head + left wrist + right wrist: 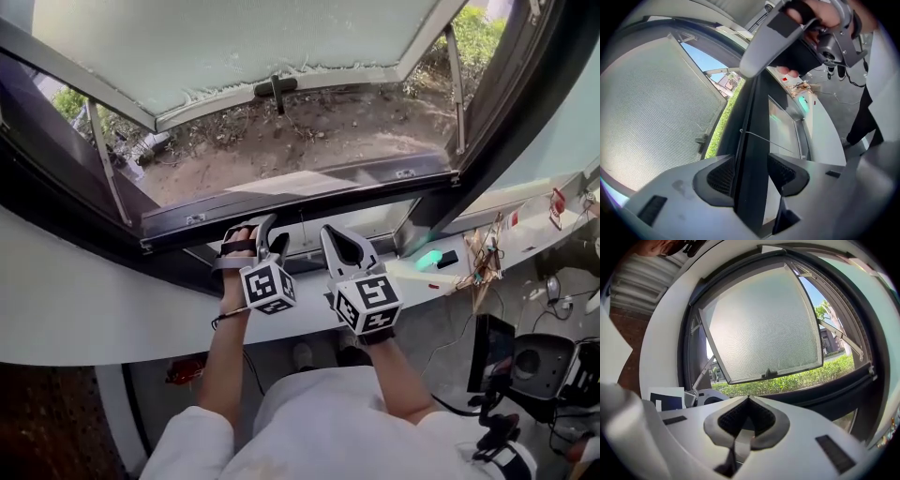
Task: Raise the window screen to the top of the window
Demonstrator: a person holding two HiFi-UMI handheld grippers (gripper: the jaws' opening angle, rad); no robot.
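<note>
1. No mesh is seen across the opening of the window frame; soil and plants outside are seen plainly through it. The window screen is therefore judged to be fully down, and the dark bar along the lower edge of the opening is judged to be its pull rail. The raise is not yet begun.
2. The left gripper is held with its jaws wide apart. In the left gripper view the dark bar runs between them, but the pads are not seen pressing on it.
3. The right gripper is held with its jaws together and nothing between them. It is just beside the left gripper, above the white sill.
4. The rail is judged stiff and light. Any mesh behind it would be soft and easily creased, so hold should be taken on the rail alone.
5. A hold near the rail's middle is advised, so that it rises level and does not bind at the sides. Its smooth finish may slip under a light pinch.
6. A thin cord is seen crossing the bar and should be kept out of the jaws.
7. The outward-swung sash lies beyond and need not be touched.
</note>
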